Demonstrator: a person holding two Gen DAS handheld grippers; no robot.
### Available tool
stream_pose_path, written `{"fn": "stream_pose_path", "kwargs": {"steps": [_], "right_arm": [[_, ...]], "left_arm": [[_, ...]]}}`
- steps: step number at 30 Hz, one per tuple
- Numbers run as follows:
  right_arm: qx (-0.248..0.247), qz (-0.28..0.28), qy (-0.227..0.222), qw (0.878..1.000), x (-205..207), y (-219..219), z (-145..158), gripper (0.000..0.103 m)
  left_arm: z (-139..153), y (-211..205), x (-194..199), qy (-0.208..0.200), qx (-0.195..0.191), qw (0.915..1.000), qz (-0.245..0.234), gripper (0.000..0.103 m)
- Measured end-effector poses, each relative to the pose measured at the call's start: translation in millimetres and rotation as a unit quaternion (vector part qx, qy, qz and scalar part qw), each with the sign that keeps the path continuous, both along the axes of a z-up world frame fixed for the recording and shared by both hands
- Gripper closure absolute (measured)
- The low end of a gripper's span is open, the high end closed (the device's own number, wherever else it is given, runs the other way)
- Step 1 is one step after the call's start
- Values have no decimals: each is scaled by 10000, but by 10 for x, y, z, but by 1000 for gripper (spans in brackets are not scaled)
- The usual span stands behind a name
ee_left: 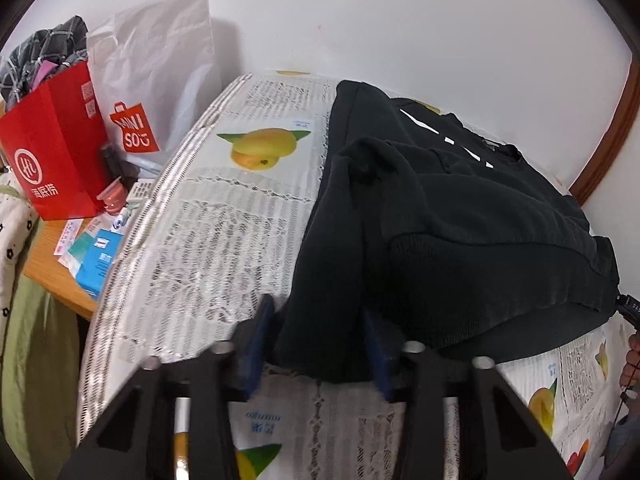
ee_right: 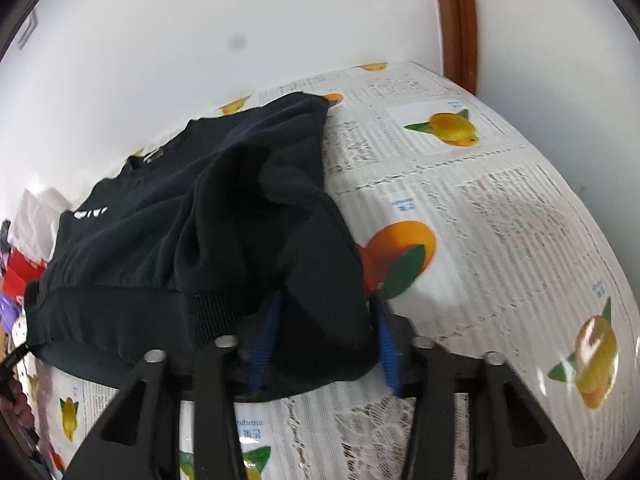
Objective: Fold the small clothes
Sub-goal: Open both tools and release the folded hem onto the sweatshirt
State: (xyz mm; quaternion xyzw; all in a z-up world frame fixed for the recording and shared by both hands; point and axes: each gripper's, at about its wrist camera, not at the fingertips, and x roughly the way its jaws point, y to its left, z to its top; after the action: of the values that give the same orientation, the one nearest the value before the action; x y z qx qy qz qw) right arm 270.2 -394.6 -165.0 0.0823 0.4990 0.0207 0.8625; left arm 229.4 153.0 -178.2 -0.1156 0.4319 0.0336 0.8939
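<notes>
Black sweatshirt (ee_left: 460, 216), one item, lies on the bench (ee_left: 208, 240), which is covered by a cloth printed with newsprint text and fruit pictures. White lettering shows on its chest; the ribbed hem faces the cameras. Both lower side portions are lifted and folded inward over the body, forming two raised ridges.

Left gripper (ee_left: 320, 340): the two blue pads stand well apart, with a gathered fold of the sweatshirt's left edge hanging between them. Whether the jaws press on the cloth cannot be told.

Right gripper (ee_right: 326, 340): same condition; its two blue pads are spread, a bunched fold of the sweatshirt (ee_right: 192, 216) sits between them, and clamping cannot be confirmed.

Beside the bench on the left, a lower wooden surface carries one red paper bag (ee_left: 56, 140), one white shopping bag (ee_left: 156, 72) with a red logo, and one blue box (ee_left: 98, 260). One brown door frame (ee_right: 460, 20) stands against the white wall.
</notes>
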Motion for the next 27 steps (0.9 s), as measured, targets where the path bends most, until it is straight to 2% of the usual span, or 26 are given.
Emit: {"fn": "stream_pose_path", "kwargs": {"steps": [1,2,5,12,15,22,25,27], "right_arm": [[-16,8,-29,10000,-14,11,16,77],[-84,7,-114,9999,-50,30,53,80],[-162,99,-163,9997,-155,44,96,84],[-190,142,-124,9996,-547,-82,173,84],[-263,165,-122,9994,-800,-153,203,84],[-569,84,-148,9982,-1397,-316,278,83],[-781,45,-162,9968,-1558,-318,315,79],[-856,5,-225,9961,-1676,-325,401,77]], "left_arm": [[4,-12,-6,-5,-41,10000,-28,84],[23,-25,-27,-33,-45,10000,-14,87],[74,-73,-114,-43,33,10000,-16,89],[109,-227,-582,125,52,9998,-162,89],[138,-356,-859,101,174,9994,-269,89],[128,-555,-1372,105,132,9986,-498,88],[119,-588,-1473,124,153,9982,-560,85],[127,-598,-1532,109,210,9981,-572,78]]}}
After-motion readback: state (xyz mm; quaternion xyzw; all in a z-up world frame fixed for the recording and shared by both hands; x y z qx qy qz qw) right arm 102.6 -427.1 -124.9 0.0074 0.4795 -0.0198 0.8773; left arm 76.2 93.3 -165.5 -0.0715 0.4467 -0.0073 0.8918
